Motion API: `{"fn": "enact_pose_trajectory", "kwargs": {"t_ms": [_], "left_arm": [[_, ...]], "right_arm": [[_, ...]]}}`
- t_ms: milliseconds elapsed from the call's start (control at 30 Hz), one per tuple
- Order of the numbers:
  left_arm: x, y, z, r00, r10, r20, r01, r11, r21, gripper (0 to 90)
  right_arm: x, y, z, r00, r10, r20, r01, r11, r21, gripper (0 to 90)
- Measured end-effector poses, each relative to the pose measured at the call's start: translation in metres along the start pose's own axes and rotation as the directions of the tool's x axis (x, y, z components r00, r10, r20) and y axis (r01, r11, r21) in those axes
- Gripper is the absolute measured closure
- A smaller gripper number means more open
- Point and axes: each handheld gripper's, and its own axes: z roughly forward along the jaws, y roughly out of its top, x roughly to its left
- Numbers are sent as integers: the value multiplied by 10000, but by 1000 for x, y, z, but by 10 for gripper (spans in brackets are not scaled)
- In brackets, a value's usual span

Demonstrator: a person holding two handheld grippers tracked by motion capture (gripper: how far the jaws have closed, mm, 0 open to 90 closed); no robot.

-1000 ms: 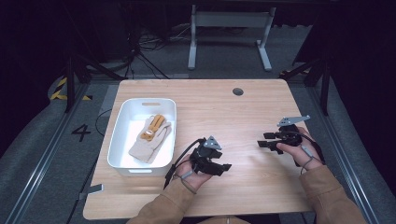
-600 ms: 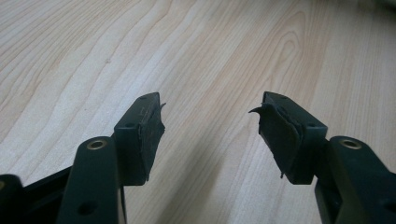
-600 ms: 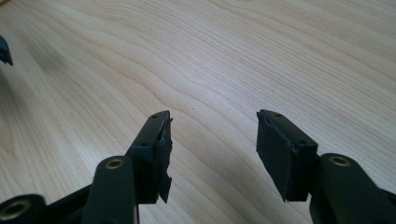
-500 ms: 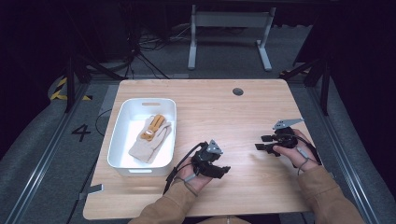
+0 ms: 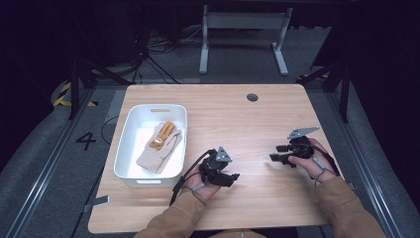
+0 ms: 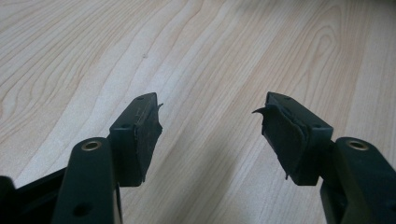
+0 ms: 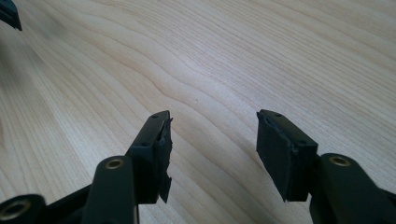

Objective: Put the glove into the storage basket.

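My left gripper (image 5: 232,177) lies low over the wooden table (image 5: 237,119) near its front middle, pointing right. Its jaws have just been opening a little; in the left gripper view the left gripper (image 6: 211,105) is open over bare wood, with nothing between the pads. My right gripper (image 5: 275,152) is held at the right side, pointing left toward the other one. The right gripper (image 7: 212,116) is also open and holds nothing. A dark tip of the left gripper (image 7: 9,14) shows in the top left corner of the right gripper view.
A white bin (image 5: 126,148) stands at the table's left, holding a beige cloth item with an orange-brown part (image 5: 161,144). A round cable hole (image 5: 252,97) sits near the far edge. Bare wood lies between and beyond the two grippers.
Both hands have barely shifted, drifting a touch toward the table's front edge. Nothing was picked up or let go.
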Motion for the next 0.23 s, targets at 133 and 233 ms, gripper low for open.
{"fn": "enact_pose_trajectory", "kwargs": {"t_ms": [133, 233], "left_arm": [[2, 1, -3, 9999, -99, 114, 100, 9999, -89, 373], [2, 3, -4, 9993, -226, 314, 230, 9997, -120, 369]], "right_arm": [[-1, 0, -1, 10000, -20, 3, 20, 10000, -9, 462], [-1, -1, -1, 10000, -7, 29, 7, 10000, -13, 462]]}}
